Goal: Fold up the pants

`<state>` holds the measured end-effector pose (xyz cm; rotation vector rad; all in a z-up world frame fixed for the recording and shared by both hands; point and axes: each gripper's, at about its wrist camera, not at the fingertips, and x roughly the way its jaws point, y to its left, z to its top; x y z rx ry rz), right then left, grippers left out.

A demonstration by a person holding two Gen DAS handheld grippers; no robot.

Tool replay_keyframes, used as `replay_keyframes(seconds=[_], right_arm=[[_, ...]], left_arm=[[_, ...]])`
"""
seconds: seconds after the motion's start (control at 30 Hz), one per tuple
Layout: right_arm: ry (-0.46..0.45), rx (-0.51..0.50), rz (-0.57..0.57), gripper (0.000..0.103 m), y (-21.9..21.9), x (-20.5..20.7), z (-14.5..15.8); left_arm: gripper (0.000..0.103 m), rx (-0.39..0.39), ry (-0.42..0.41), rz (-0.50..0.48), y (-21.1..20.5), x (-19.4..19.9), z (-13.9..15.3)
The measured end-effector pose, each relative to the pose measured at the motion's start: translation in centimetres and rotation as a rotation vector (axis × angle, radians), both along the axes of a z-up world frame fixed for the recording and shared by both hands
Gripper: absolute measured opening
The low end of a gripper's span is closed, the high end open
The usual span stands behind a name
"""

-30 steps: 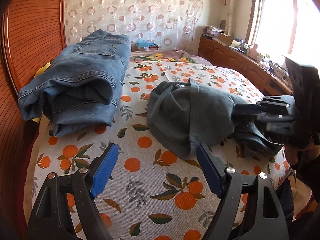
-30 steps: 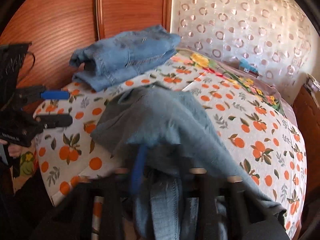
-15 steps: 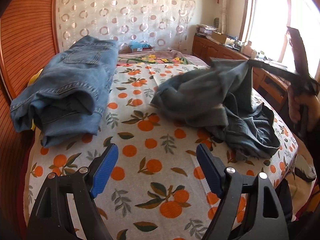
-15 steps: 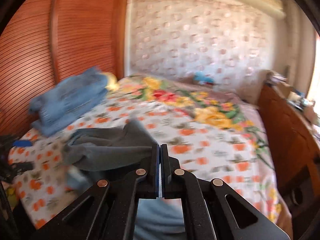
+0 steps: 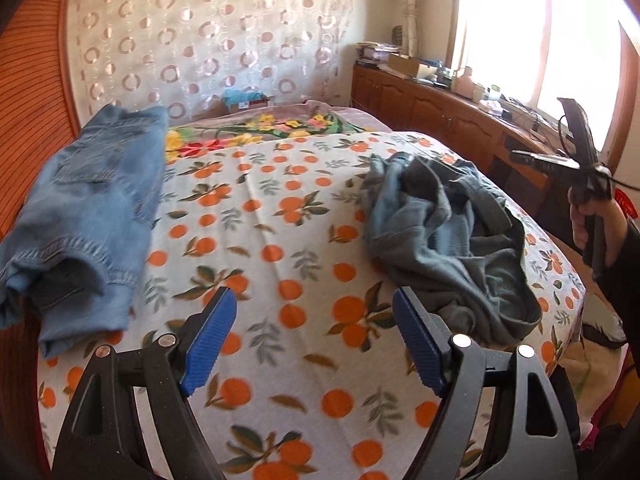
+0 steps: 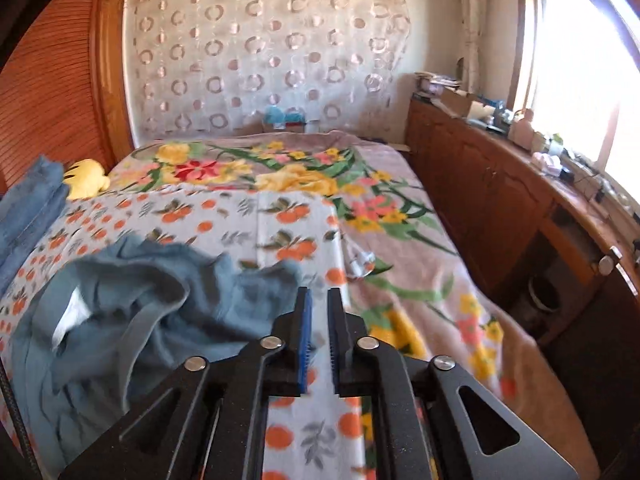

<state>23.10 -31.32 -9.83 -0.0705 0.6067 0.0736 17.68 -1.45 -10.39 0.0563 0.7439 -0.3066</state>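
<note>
A crumpled pair of grey-blue pants [image 5: 448, 248] lies in a loose heap on the orange-print sheet [image 5: 280, 240], right of centre. My left gripper [image 5: 312, 294] hovers over the sheet near the bed's front edge, open and empty, with the heap just beyond its right finger. A hand holds my right gripper [image 5: 560, 160] up in the air to the right of the heap. In its own view the right gripper [image 6: 319, 294] shows a narrow gap; its jaws are opening with nothing between them. The pants [image 6: 140, 312] lie below and to its left.
Folded blue jeans [image 5: 88, 216] rest at the bed's left edge by the wooden wall panel. A floral blanket [image 6: 392, 280] covers the far and right part of the bed, with a yellow plush toy [image 6: 86, 178] nearby. A cluttered wooden cabinet [image 6: 480, 184] runs under the window.
The right gripper let go of the grey-blue pants, which dropped into a heap on the sheet, and swung up and away to the right. The left gripper drifted sideways, still open.
</note>
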Motion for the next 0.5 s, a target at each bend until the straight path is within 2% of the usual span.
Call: replay_keyframes(seconds=[0.13, 0.27, 0.43, 0.5], right_arm=[[0.013, 0.053, 0.093, 0.026, 0.9, -2.2, 0.3], [0.02, 0.073, 0.196, 0.033, 1.0, -3.1, 1.0], [0.042, 0.042, 0.308, 0.043, 1.1, 0.3, 0.8], [0.072, 0.03, 0.338, 0.044, 1.1, 1.8, 0.9]], left_arm=[[0.081, 0.008, -0.003, -0.027, -1.6, 0.4, 0.5], [0.081, 0.014, -0.011, -0.054, -2.9, 0.6, 0.9], [0.081, 0.015, 0.003, -0.065, -3.7, 0.5, 0.5], [0.081, 0.013, 0.012, -0.06, -3.6, 0.4, 0.2]])
